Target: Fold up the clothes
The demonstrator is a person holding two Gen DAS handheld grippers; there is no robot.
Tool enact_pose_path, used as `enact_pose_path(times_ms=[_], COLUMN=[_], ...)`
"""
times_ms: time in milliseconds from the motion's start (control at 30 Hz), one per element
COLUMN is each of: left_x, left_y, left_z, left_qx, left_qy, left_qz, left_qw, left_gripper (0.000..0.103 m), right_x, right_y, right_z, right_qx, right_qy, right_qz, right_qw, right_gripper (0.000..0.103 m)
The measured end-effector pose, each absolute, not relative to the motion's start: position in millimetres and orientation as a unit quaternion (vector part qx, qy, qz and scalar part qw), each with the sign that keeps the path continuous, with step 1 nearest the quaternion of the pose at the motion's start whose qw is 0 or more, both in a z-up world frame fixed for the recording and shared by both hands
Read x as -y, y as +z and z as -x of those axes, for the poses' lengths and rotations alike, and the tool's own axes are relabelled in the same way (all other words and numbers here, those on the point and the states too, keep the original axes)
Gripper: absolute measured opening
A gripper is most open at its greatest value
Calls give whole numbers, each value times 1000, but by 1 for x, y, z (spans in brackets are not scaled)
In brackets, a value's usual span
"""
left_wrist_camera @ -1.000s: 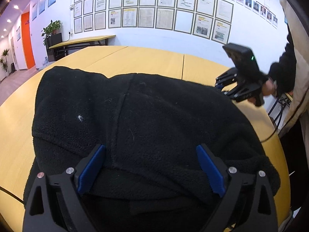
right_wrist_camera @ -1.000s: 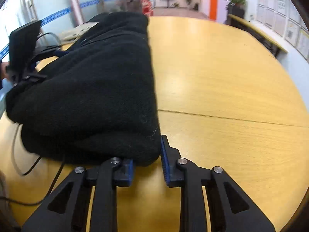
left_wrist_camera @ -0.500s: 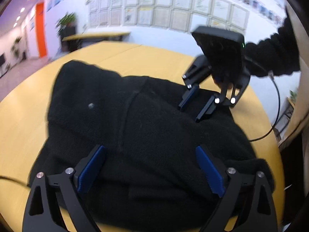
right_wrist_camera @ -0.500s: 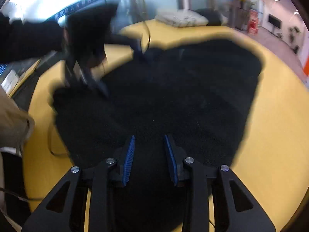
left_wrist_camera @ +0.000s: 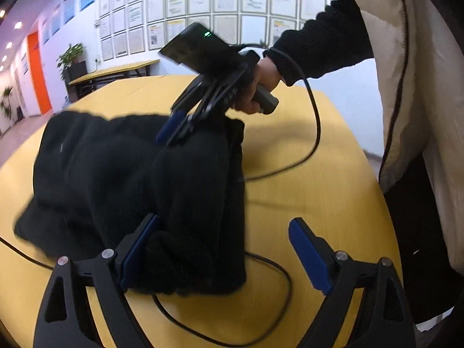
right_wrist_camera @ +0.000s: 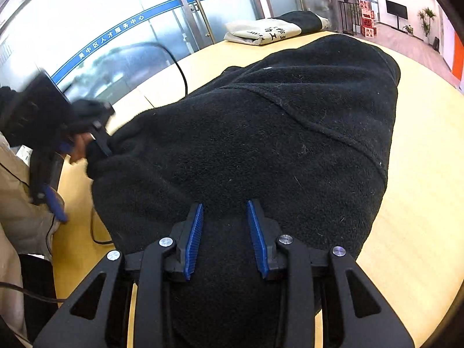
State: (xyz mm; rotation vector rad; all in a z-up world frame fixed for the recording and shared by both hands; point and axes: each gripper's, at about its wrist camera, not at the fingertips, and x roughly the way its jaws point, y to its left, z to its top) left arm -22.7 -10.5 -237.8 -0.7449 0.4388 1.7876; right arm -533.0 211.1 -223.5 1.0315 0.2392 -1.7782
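A black fleece garment (left_wrist_camera: 139, 179) lies bunched on the yellow table (left_wrist_camera: 304, 203); it also fills the right wrist view (right_wrist_camera: 275, 145). My left gripper (left_wrist_camera: 223, 249) is open wide, its left finger against the garment's near right corner, the right finger over bare table. My right gripper (right_wrist_camera: 224, 220) is partly open with its fingers pressed down on top of the fleece, nothing pinched between the pads. It shows in the left wrist view (left_wrist_camera: 177, 127) at the garment's far edge. The left gripper shows blurred in the right wrist view (right_wrist_camera: 55, 174).
Black cables (left_wrist_camera: 310, 133) trail over the table to the right of the garment and under it near my left gripper. A folded cream and black pile (right_wrist_camera: 272, 30) sits at the table's far end. The person's body (left_wrist_camera: 420, 145) stands at the right edge.
My left gripper has swung right, off the garment's middle to its right corner. My right gripper came from the table edge onto the top of the fleece. The garment looks more bunched.
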Motion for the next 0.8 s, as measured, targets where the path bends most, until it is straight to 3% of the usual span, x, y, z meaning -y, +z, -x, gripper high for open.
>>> enact_pose_path(times_ms=[233,300,500,633,800], left_x=[28,29,34,33,29], left_y=[-253,-253,-244,-238,-237], left_z=[24,26,38,42,40], left_qx=[-126,-120,-80,-71,-74], left_qy=[768,768,762,764,768], left_qz=[340,347,378,392,399], left_qw=[527,524,519,507,495], left_gripper=[92,92,92,93,93], right_x=[-199,-198,-228,-237,-190], right_y=[-225,-213,-195,-223,-260], right_z=[550,547,477,424,433], right_qx=[-95,-89,-42,-39,24], right_qy=[-745,-749,-711,-671,-687], right_qz=[-432,-436,-505,-571,-564], right_qw=[499,492,488,471,457], right_gripper=[33,53,66,67,65])
